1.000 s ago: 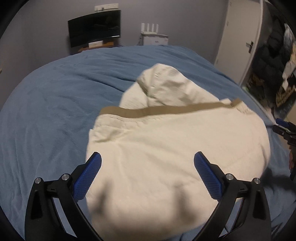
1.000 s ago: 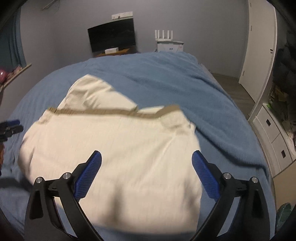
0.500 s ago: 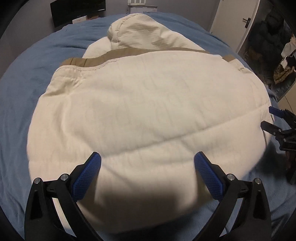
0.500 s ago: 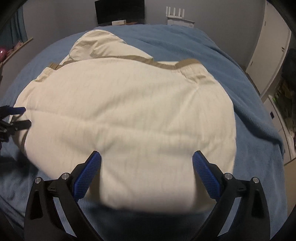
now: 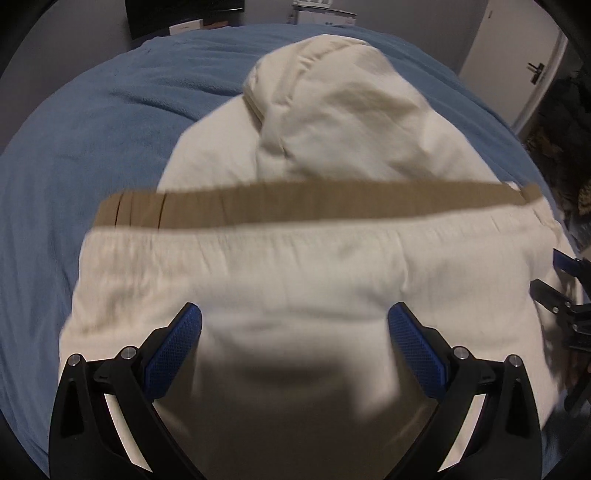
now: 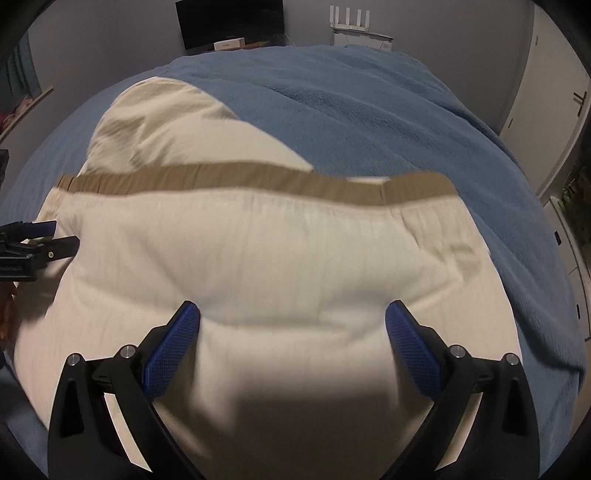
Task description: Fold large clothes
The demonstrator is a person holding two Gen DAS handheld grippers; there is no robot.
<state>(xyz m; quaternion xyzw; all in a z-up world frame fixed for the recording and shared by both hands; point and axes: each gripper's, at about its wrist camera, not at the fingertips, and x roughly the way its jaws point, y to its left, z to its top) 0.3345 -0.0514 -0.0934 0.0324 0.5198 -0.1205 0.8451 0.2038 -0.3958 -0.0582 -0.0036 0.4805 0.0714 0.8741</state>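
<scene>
A cream hooded sweatshirt [image 5: 295, 273] [image 6: 258, 258] lies folded on the blue bed, its tan hem band [image 5: 295, 206] [image 6: 258, 184] running across the fold and the hood [image 5: 332, 103] [image 6: 159, 110] beyond it. My left gripper [image 5: 295, 332] is open, hovering low over the near half of the garment with nothing between its blue pads. My right gripper [image 6: 293, 332] is open too, over the garment's near part. The right gripper's tips [image 5: 561, 277] show at the left wrist view's right edge. The left gripper's tips [image 6: 40, 240] show at the right wrist view's left edge.
A blue blanket [image 5: 92, 155] [image 6: 388, 118] covers the bed around the sweatshirt. A dark screen [image 6: 229, 22] and a white router [image 6: 354, 26] stand by the far wall. White wardrobe doors [image 6: 554, 96] and drawers line the right side.
Both grippers dropped close over the sweatshirt half a second ago, and have since pulled back a little, so the hem band and hood sit lower in view. Both stayed open.
</scene>
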